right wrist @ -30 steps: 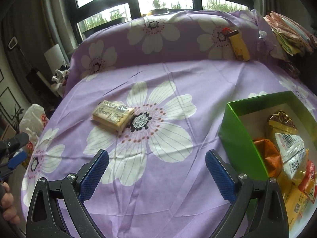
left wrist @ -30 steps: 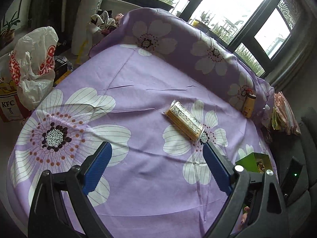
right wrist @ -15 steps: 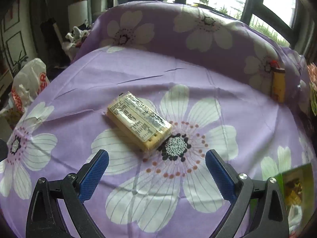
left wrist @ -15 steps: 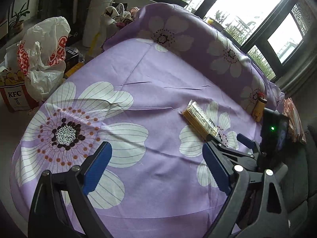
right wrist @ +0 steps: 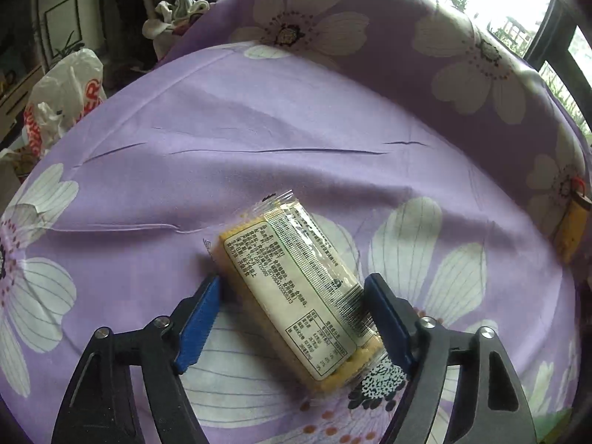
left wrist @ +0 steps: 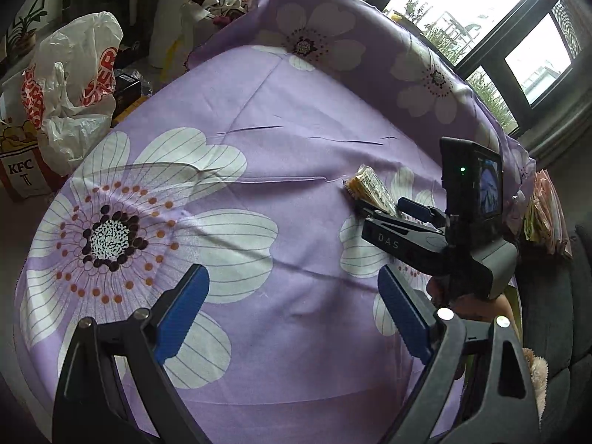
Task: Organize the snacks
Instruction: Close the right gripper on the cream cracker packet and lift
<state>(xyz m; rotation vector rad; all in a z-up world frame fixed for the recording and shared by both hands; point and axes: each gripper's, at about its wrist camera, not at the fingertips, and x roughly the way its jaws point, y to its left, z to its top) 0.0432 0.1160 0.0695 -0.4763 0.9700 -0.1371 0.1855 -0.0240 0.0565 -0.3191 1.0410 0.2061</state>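
A cracker pack in clear wrap with a white label lies on the purple flowered cloth. My right gripper straddles the pack. Its jaws are closing, and both blue pads touch the pack's long sides. In the left wrist view the same pack shows at mid right, with the right gripper tilted down onto it. My left gripper hangs open over bare cloth, to the left of the pack and nearer to me, with nothing between its fingers.
A white plastic bag and a KFC bucket stand beyond the cloth's left edge. A yellow packet leans on the raised back at the right. Stacked packets lie far right. A hand holds the right gripper.
The right gripper swung left from the green box, came down over the cracker pack, and its jaws narrowed onto it. The left gripper sank slightly and stayed open.
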